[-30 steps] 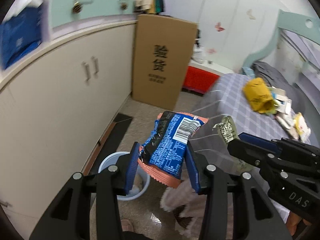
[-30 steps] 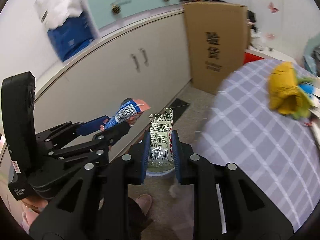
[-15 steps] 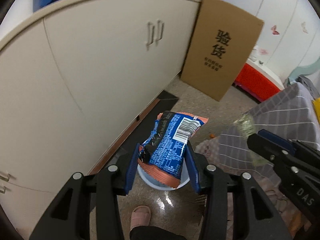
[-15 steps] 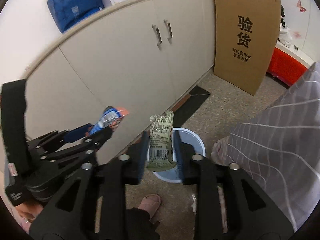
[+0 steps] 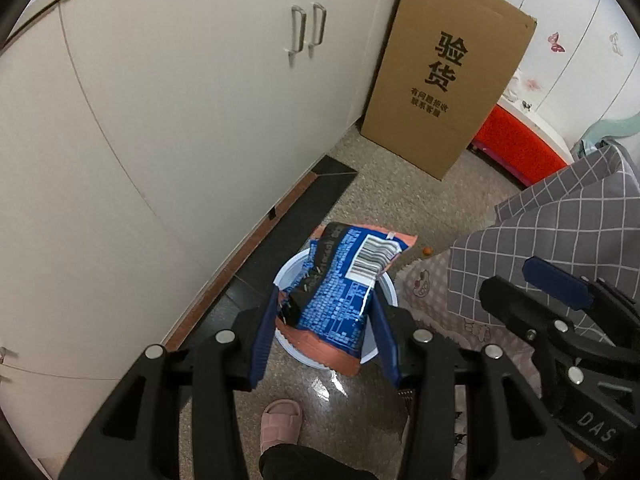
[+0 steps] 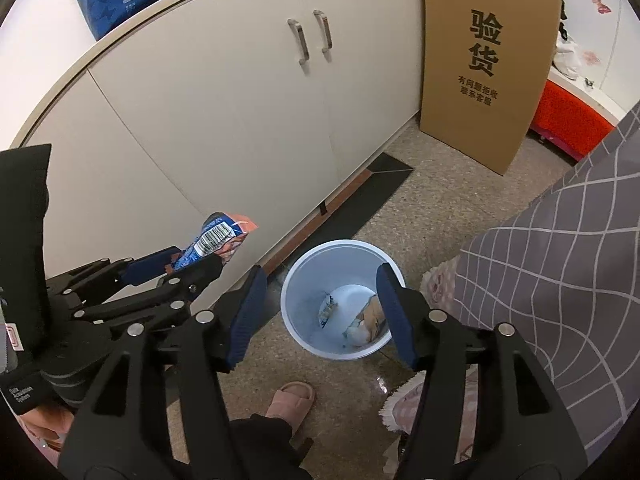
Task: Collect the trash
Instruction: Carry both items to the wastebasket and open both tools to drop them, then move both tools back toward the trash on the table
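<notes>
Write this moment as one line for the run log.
left gripper: shut on blue wrapper, above white bin | right gripper: jaws opening, nothing between | bin: wrappers inside

A home bedroom: a bed under a grey checked cover stands beside cream cupboards on a speckled stone floor. Butterfly stickers dot the white wardrobe doors, and a slippered foot stands near a small white wastebasket.
</notes>
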